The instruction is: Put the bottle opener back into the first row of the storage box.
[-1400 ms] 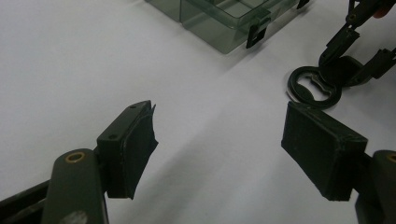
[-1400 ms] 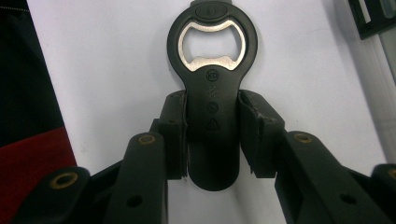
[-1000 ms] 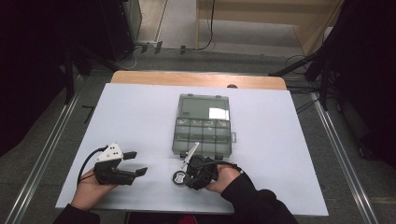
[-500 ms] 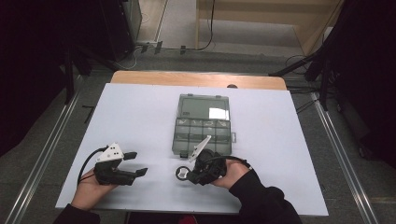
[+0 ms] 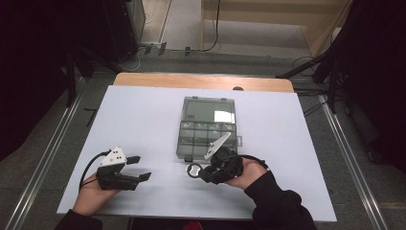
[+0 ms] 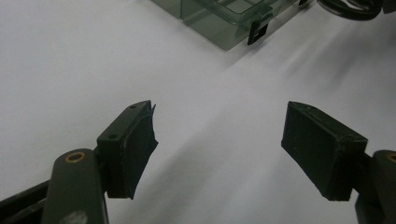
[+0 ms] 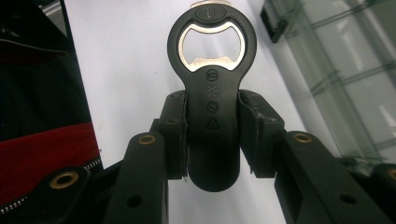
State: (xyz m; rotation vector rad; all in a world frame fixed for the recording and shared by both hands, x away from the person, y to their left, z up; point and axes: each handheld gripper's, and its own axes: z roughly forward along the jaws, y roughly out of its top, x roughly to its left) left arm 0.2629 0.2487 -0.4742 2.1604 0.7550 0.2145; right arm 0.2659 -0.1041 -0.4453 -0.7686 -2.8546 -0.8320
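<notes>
The right claw (image 7: pixel 212 135) gripped a black bottle opener (image 7: pixel 212 98) near the compartment box (image 5: pixel 208 127); the left claw (image 6: pixel 219 149) gaped empty, seemingly resting on the table (image 5: pixel 143 110).

bottle opener (image 7: pixel 212 93) handle | bore four small round and triangular moulded marks | top one seemed "KC" | others illegible

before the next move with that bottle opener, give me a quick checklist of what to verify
1. Right gripper clamped on the bottle opener: ok, pads press both sides of its handle.
2. Opener straight in the grip: ok, ring end pointing away.
3. Left gripper free: ok, open above bare white table.
4. Compartment box lid open: cannot tell.
5. Hands apart: ok, a clear gap between them.
</notes>
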